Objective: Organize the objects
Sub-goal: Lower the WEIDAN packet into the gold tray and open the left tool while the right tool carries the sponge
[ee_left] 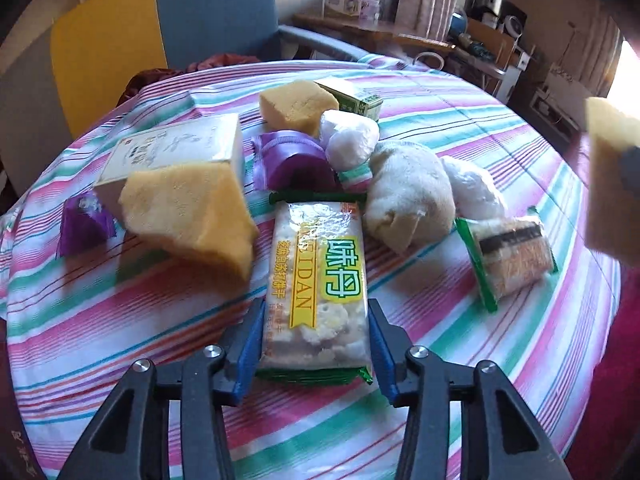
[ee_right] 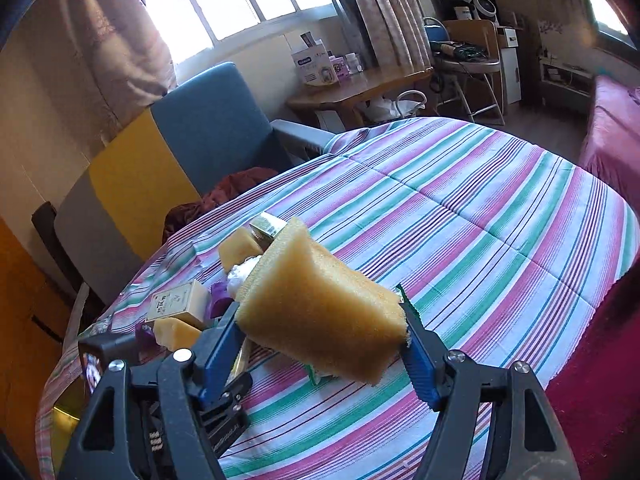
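The cracker packet [ee_left: 316, 292] on the striped tablecloth [ee_left: 440, 320] is clasped at its near end by the left gripper [ee_left: 316, 344]; a yellow sponge [ee_right: 320, 312] is gripped aloft by the right gripper [ee_right: 324, 344]

Through the right wrist view I see a large multi-pane window [ee_right: 236, 0] at the top centre, overexposed with daylight, flanked by patterned beige-pink curtains [ee_right: 384, 12]. Below it, left of centre, stands a blue and yellow upholstered armchair [ee_right: 192, 136] with a grey armrest. A light wooden side table [ee_right: 360, 88] sits upper centre, carrying small white and purple cartons [ee_right: 316, 66]. At upper right I see a wooden desk with a folding metal chair [ee_right: 472, 68] and a cluttered shelf. A bed with a magenta cover [ee_right: 612, 140] fills the right edge. The round table's striped pink, green and white cloth [ee_left: 460, 128] occupies the middle of the left wrist view.
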Motion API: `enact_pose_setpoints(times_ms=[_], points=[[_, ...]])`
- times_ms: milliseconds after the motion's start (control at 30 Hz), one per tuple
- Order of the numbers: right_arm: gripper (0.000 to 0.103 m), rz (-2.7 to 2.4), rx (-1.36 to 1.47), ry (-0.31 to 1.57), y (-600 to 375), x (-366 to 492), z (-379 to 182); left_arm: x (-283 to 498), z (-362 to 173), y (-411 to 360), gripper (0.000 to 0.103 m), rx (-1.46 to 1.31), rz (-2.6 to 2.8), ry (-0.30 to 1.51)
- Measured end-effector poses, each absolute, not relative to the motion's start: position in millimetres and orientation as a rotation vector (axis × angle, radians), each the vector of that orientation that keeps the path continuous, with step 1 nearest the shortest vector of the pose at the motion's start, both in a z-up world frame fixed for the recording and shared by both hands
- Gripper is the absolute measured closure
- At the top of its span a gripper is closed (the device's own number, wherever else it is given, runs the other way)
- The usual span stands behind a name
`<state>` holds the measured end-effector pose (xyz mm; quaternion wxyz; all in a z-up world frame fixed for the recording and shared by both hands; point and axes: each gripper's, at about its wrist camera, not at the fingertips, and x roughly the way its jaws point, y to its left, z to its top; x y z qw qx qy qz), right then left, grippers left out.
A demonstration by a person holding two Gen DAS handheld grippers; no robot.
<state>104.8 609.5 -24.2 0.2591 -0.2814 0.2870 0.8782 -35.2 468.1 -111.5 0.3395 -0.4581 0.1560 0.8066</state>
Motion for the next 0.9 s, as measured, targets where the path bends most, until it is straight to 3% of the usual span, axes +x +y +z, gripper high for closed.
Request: enact_pose_setpoints(times_ms=[200, 667, 900], points=[[0.029, 2.408, -0.796, 0.769, 606.1, 98.0, -25.3, -2.8, -112.7, 428.6, 0.055, -1.08, 2.113, 0.447], [0.029, 2.504, -0.945, 0.651, 581.5, 77.1, -33.1, 18.2, -97.4, 304.0, 0.055, -1.107, 2.161, 0.232], [0.029, 2.519, -1.009, 0.59, 570.9, 69.7, -37.5, 24.5, -64.1, 246.1, 0.055, -1.054, 2.249, 0.122]])
